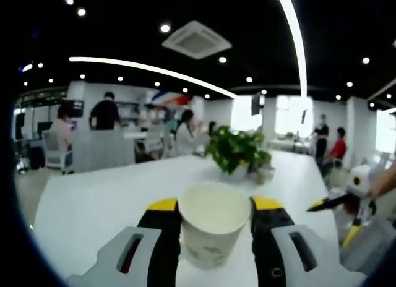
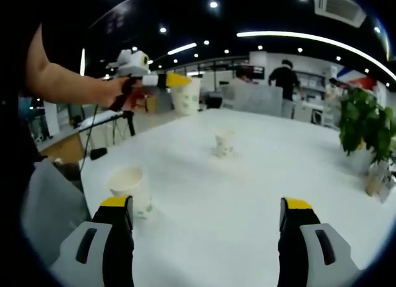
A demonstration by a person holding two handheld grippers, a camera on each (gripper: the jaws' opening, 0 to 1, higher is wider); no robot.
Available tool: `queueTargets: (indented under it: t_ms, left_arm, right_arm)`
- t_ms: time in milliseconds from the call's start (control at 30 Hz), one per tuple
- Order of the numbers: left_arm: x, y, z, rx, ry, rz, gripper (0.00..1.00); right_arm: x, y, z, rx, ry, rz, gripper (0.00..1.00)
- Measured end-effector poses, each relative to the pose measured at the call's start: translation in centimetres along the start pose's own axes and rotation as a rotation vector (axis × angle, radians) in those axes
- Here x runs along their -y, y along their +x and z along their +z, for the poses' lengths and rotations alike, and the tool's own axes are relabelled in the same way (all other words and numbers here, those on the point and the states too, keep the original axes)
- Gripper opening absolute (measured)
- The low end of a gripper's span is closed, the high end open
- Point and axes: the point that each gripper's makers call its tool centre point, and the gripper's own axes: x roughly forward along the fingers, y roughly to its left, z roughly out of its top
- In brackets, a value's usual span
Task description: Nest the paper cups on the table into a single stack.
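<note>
In the left gripper view, the left gripper (image 1: 214, 222) with yellow-tipped black jaws is squeezing a white paper cup with a faint green pattern (image 1: 212, 229), one jaw on each side of it, and the cup stands upright with its mouth open to the top. In the right gripper view you can see this same held cup (image 2: 185, 95) lifted up in the air above the far left edge of the big white table (image 2: 260, 194), with a person's hand (image 2: 120, 92) around the tool. The right gripper (image 2: 207, 216) has its jaws spread wide with nothing between them (just bare table). A second white paper cup (image 2: 131, 189) stands on the table just beside its left jaw. A third small white paper cup (image 2: 224, 143) stands farther out, near the middle of the table, well apart from the others. A leafy green plant in a white pot (image 1: 238, 152) sits at the table's far end.
</note>
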Motion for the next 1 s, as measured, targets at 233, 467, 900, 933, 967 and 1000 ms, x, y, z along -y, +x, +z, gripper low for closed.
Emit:
queueTargets:
  t_ms: [233,467,900,933,967,1000]
  left_arm:
    - [1.0,-0.9,0.5,0.019,-0.002,-0.009,0.42]
    - [2.5,-1.9,0.6,0.025,0.011,-0.017,0.41]
    - [5.0,-2.9,0.8,0.038,0.002,-0.051,0.41]
    - [5.1,-3.0,0.8,0.04,0.001,-0.051,0.41]
    - [5.3,-3.1,0.9,0.042,0.001,-0.053,0.41]
    - [5.3,-3.1,0.8,0.042,0.001,-0.054,0.41]
  right_arm:
    - [-0.1,0.1,0.2,0.002,-0.007,0.003,0.97]
    - [-0.5,0.2,-0.1,-0.002,-0.009,0.006,0.97]
    - [-0.3,0.0,0.0,0.004,-0.007,0.001,0.97]
    - [-0.3,0.0,0.0,0.005,-0.007,0.001,0.97]
    - [-0.3,0.1,0.0,0.006,-0.006,0.001,0.97]
    - [-0.3,0.1,0.0,0.007,-0.007,0.001,0.97]
